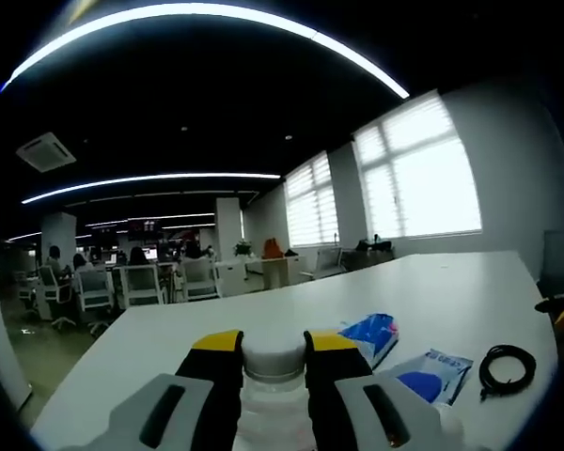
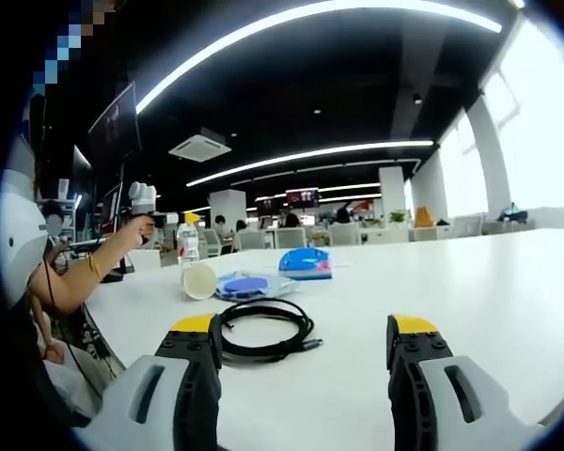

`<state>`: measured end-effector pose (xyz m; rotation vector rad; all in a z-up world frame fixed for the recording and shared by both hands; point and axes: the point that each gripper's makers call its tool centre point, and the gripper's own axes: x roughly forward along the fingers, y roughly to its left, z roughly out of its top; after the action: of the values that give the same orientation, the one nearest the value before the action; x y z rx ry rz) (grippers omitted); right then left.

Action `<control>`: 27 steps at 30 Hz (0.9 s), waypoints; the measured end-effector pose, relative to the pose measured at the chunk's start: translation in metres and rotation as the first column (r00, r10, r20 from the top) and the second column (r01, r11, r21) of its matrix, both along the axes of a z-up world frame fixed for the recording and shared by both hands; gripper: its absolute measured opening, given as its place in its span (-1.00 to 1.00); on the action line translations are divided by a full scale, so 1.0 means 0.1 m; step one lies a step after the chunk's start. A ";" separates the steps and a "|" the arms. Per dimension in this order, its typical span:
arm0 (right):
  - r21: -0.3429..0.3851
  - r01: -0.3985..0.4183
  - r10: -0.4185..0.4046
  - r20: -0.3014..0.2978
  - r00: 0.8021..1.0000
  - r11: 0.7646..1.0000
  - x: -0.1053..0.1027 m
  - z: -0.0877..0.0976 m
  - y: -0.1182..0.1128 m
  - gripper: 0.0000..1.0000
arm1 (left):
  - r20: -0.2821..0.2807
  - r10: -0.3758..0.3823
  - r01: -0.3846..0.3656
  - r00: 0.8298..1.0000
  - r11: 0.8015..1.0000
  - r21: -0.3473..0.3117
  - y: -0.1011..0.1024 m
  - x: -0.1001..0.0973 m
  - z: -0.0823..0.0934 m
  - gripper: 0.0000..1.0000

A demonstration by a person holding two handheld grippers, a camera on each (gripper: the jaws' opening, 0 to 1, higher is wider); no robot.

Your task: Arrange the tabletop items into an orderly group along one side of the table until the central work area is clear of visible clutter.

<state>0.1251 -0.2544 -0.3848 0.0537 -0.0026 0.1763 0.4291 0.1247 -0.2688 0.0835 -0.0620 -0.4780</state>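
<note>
Near table edge: left gripper [image 1: 274, 362] clamps clear plastic bottle with white cap [image 1: 274, 359]; right gripper [image 2: 305, 340] wide, nothing held, over coiled black cable [image 2: 263, 330]. Broad bare white tabletop [image 2: 470, 282] beyond blue packets [image 2: 305, 262].

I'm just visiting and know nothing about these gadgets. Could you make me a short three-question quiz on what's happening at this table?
1. True or false: the left gripper is clamped on a bottle.
2. What lies between the open jaws of the right gripper? A) black cable B) paper cup C) scissors
3. What colour is the table?

Key: 1 true; 2 A; 3 white.
</note>
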 end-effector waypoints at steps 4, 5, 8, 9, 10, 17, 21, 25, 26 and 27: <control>0.009 0.004 -0.004 0.001 1.000 1.000 0.01 0.01 -0.03 0.37 | 0.000 0.002 -0.002 1.000 1.000 -0.013 0.01 0.06 0.02 -0.54; 0.014 0.003 -0.003 0.002 1.000 1.000 0.02 0.01 -0.02 0.37 | -0.001 0.005 -0.005 1.000 1.000 -0.014 0.01 0.08 0.02 -0.54; 0.016 -0.001 0.001 0.003 1.000 1.000 0.02 0.01 -0.01 0.37 | -0.002 0.012 -0.012 1.000 1.000 -0.016 0.01 0.11 0.00 -0.54; 0.014 -0.002 0.002 0.001 1.000 1.000 0.02 0.00 -0.01 0.37 | -0.007 0.017 -0.017 1.000 1.000 -0.019 0.03 0.12 -0.01 -0.54; 0.012 -0.002 0.002 -0.001 1.000 1.000 0.02 -0.01 -0.01 0.37 | -0.008 0.020 -0.020 1.000 1.000 -0.021 0.04 0.13 -0.03 -0.54; 0.013 0.015 -0.015 -0.007 1.000 1.000 0.01 -0.03 -0.05 0.37 | -0.017 0.036 -0.037 0.999 0.999 -0.021 0.09 0.15 -0.06 -0.54; 0.012 0.017 -0.017 -0.003 1.000 1.000 0.02 -0.02 -0.05 0.37 | -0.012 0.040 -0.040 0.999 0.999 -0.025 0.11 0.15 -0.04 -0.54; 0.007 0.008 -0.008 -0.006 1.000 1.000 0.03 -0.03 -0.02 0.37 | -0.008 0.050 -0.050 0.999 0.998 -0.041 0.16 0.15 -0.03 -0.54; 0.006 0.007 -0.007 -0.008 1.000 1.000 0.03 -0.03 -0.02 0.37 | -0.003 0.050 -0.050 0.999 0.998 -0.036 0.16 0.15 -0.02 -0.54; 0.006 0.007 -0.007 -0.009 1.000 1.000 0.03 -0.03 -0.02 0.37 | 0.001 0.052 -0.052 0.999 0.998 -0.027 0.16 0.14 -0.02 -0.54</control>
<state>0.1279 -0.2564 -0.3882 0.0605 0.0060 0.1687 0.4435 0.1403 -0.2709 0.0590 -0.0679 -0.4248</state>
